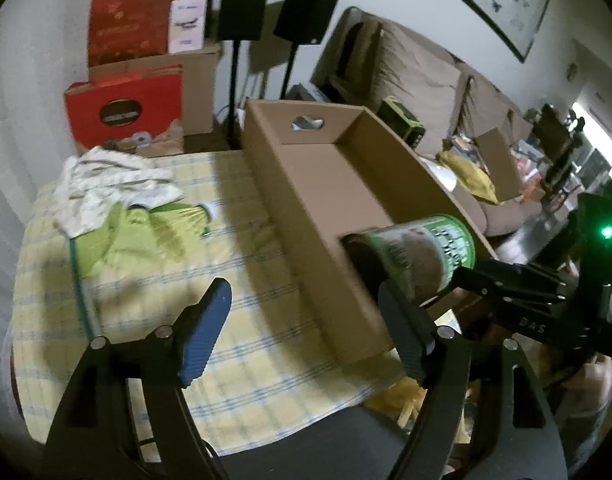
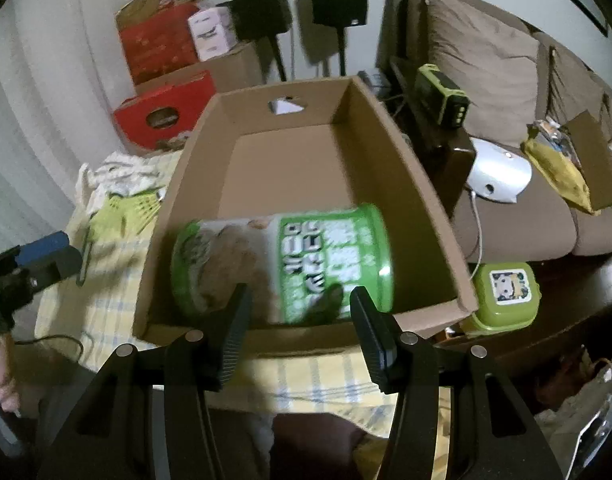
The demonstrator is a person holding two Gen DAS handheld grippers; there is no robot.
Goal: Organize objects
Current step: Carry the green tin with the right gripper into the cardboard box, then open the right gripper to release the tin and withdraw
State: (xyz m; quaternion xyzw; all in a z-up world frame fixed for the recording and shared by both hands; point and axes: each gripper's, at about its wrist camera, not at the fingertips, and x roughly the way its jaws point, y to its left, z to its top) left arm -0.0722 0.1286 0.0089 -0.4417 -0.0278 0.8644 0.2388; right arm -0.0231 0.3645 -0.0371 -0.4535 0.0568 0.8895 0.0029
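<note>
A green-and-white cylindrical can [image 2: 282,264] lies on its side, blurred, over the near end of an open cardboard box [image 2: 394,152]. My right gripper [image 2: 300,332] is open just behind the can, its fingers apart and not touching it. In the left wrist view the can [image 1: 418,256] sits at the box's [image 1: 306,216] near right corner, with the right gripper's fingers [image 1: 502,280] close behind it. My left gripper [image 1: 306,320] is open and empty above the yellow checked cloth [image 1: 234,320], left of the box.
A green net bag [image 1: 146,232] and a crumpled white cloth [image 1: 106,184] lie on the table's left side. A green lunch box [image 2: 502,296] sits right of the cardboard box. Red cartons [image 1: 126,108], speakers on stands [image 1: 242,8] and a cluttered sofa [image 2: 506,92] stand behind.
</note>
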